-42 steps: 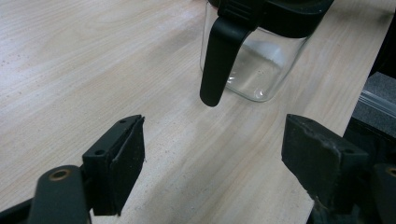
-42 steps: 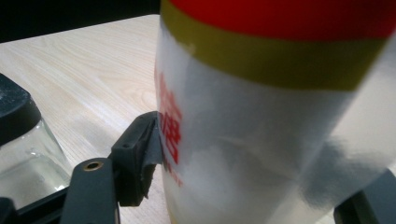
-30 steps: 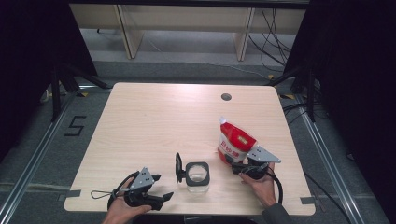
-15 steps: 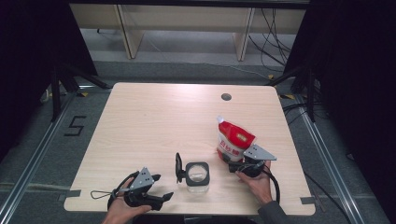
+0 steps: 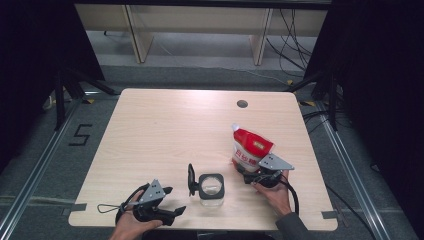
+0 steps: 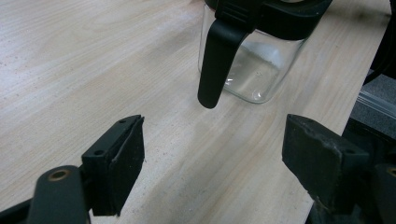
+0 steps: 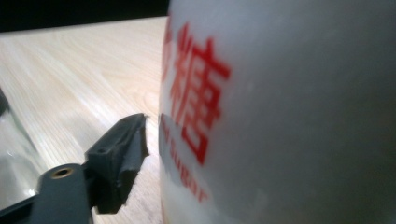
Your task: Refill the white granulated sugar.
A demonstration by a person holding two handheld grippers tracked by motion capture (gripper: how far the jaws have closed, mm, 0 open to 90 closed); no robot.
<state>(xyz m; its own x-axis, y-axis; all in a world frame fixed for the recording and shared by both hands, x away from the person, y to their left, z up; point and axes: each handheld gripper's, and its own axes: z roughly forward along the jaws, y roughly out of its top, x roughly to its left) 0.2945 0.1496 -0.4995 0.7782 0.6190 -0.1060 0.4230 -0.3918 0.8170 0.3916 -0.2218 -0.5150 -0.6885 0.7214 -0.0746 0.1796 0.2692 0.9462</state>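
A red and white sugar pouch [image 5: 252, 147] stands upright at the right of the table. My right gripper [image 5: 247, 171] is level behind its base, with the pouch [image 7: 280, 116] between the jaws. One black pad [image 7: 122, 156] stands a narrow gap off the pouch wall, and the other jaw is hidden behind the pouch. A square glass jar [image 5: 211, 187] sits near the front edge, its black hinged lid [image 5: 191, 179] flipped up at its left. My left gripper [image 5: 175, 200] rests at the front left, open and empty, pointing at the jar [image 6: 254, 70] and its hanging lid [image 6: 215, 56].
The light wooden table [image 5: 165, 130] has a round cable hole [image 5: 242, 104] at its back right. The front edge lies just behind both hands. Grey floor, metal rails and a shelf frame surround the table.
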